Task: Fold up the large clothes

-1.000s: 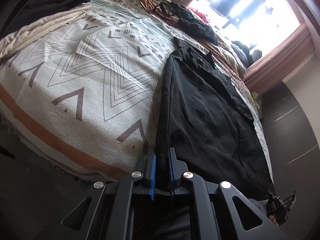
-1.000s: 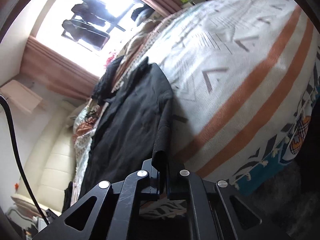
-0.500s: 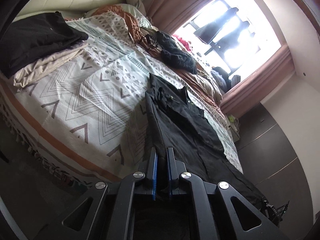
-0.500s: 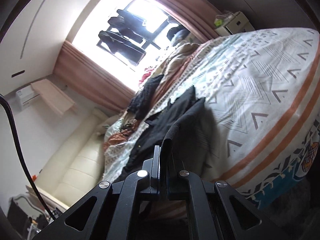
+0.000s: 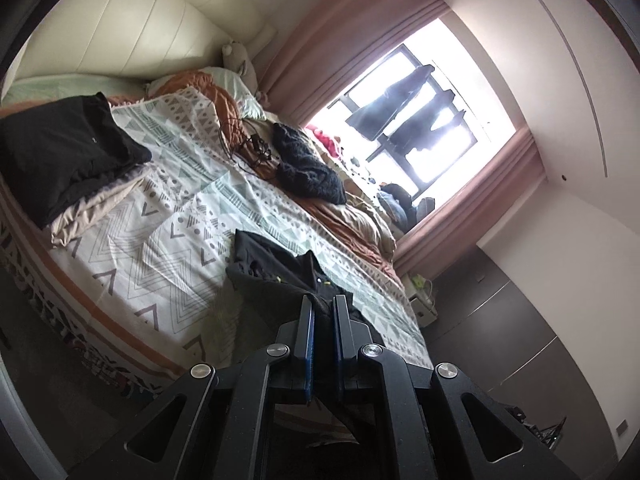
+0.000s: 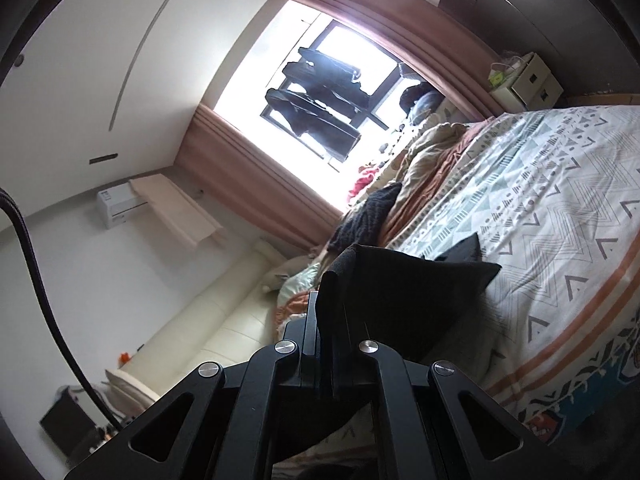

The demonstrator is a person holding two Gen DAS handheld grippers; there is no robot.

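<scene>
Both sets of jaws are pinched tight on cloth: the left gripper [image 5: 323, 316] clamps a thin bunched edge of the black garment [image 5: 280, 276] between its blue pads, and the right gripper [image 6: 326, 312] is closed right down on a rolled, thicker-looking hem of the same black garment [image 6: 412, 280]. From each grip the fabric drapes away, sagging between the two holds, with its far end, collar and dark folds, trailing on the patterned bedspread [image 5: 168, 240]. It looks soft and limp, light enough to carry but with no stiffness at all, so it will droop wherever it is unsupported; my read is that corners or hem edges are the places to hold, spread apart so the cloth hangs flat, and a thin pinch like the left one could slip if tugged. Beyond, a folded black pile [image 5: 68, 156] sits on beige cloth near the headboard, and a dark knitted heap [image 5: 308, 168] lies toward the bright window [image 5: 420, 120]. Hard to judge: what kind of garment it is, how much of it is off the bed, since the gripper bodies cover the lower part in both views, and the window glare washes out whatever hangs there.
</scene>
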